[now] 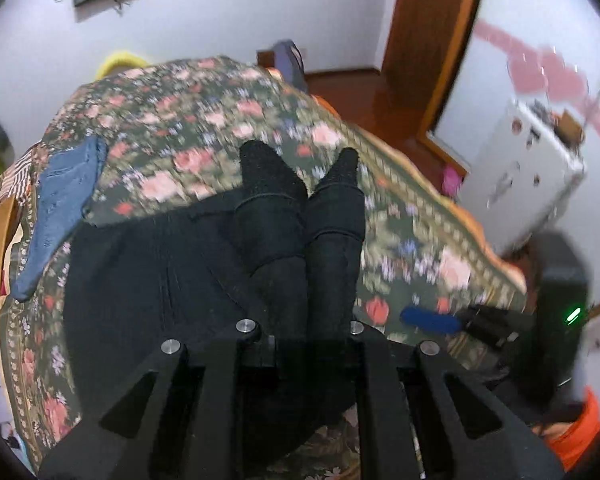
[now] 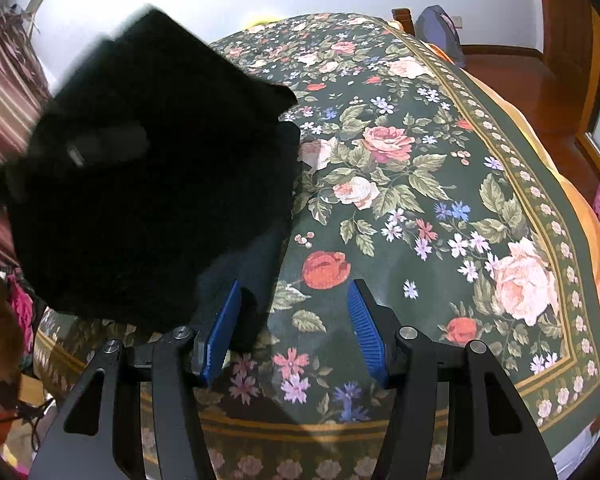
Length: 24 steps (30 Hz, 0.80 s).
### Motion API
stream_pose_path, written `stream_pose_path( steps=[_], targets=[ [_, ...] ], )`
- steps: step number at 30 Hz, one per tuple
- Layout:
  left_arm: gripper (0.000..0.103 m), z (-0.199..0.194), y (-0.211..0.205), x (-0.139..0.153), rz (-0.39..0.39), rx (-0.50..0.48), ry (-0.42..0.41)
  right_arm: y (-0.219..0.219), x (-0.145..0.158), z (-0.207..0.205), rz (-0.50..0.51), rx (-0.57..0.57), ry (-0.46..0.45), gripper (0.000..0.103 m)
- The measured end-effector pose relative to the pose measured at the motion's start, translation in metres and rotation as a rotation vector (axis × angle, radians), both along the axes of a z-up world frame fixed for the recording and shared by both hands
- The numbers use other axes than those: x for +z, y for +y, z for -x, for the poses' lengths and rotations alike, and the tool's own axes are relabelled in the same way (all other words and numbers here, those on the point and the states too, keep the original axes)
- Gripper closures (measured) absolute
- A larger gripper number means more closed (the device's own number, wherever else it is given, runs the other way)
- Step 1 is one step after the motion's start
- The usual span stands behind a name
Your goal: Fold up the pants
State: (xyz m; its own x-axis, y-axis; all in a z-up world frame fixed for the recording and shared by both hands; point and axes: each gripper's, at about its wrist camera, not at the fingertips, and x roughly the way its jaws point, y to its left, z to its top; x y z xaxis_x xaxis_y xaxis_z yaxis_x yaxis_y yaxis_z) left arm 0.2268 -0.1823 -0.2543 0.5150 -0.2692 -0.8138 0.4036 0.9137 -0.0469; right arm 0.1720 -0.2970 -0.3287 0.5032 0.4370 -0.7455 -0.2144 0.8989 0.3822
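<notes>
Two grippers: left gripper [image 1: 305, 184] pinches soft limp black fabric pants [image 1: 148, 280] by edge; right gripper [image 2: 294, 330], blue pads half-open, empty; regrip hem.

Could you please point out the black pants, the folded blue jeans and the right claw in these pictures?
black pants [image 1: 140, 280], left wrist view, on the flat fabric spread over the bed.
blue jeans [image 1: 66, 204], left wrist view, middle of the folded denim.
right claw [image 2: 294, 330], right wrist view, midway between its blue pads.

Bed w/ dark green floral bedspread [image 2: 420, 168]. Black pants [image 1: 148, 280] spread on it, left side in right wrist view. Blue jeans [image 1: 66, 208] near far-left edge, just beside black pants.
</notes>
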Motion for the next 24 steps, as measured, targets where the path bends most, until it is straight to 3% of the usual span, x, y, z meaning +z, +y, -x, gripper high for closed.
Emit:
stream_pose_path(
  steps=[3,5,6,7,9,14,18,22,24],
  targets=[
    [0.089,0.005,-0.007,-0.011,-0.053,-0.018,0.026,-0.003,0.001,0.003,0.002,-0.009,0.0,0.051],
    [0.079,0.006,-0.009,-0.014,-0.069,-0.029,0.035,-0.004,0.002,0.004,0.001,-0.013,-0.002,0.051],
    [0.063,0.005,-0.009,-0.013,-0.062,-0.044,0.047,-0.005,0.003,0.006,0.002,-0.013,-0.002,0.051],
    [0.036,0.008,-0.008,-0.009,-0.034,-0.071,0.058,-0.005,0.004,0.006,0.004,-0.01,-0.003,0.051],
    [0.019,0.015,-0.002,0.003,0.005,-0.074,0.006,-0.005,0.005,0.007,0.017,-0.006,-0.004,0.051],
    [0.017,0.015,0.022,0.043,0.013,-0.045,-0.111,-0.007,0.008,0.011,0.032,0.006,0.007,0.051],
    [0.014,-0.022,0.056,0.06,-0.088,0.057,-0.183,0.0,0.013,0.018,0.025,0.051,0.0,0.051],
    [0.014,-0.087,0.101,0.04,-0.207,0.166,-0.133,0.01,0.015,0.021,-0.041,0.097,0.019,0.051],
    [0.014,-0.109,0.116,0.025,-0.226,0.177,-0.084,0.018,0.014,0.019,-0.066,0.128,0.018,0.051]
  ],
)
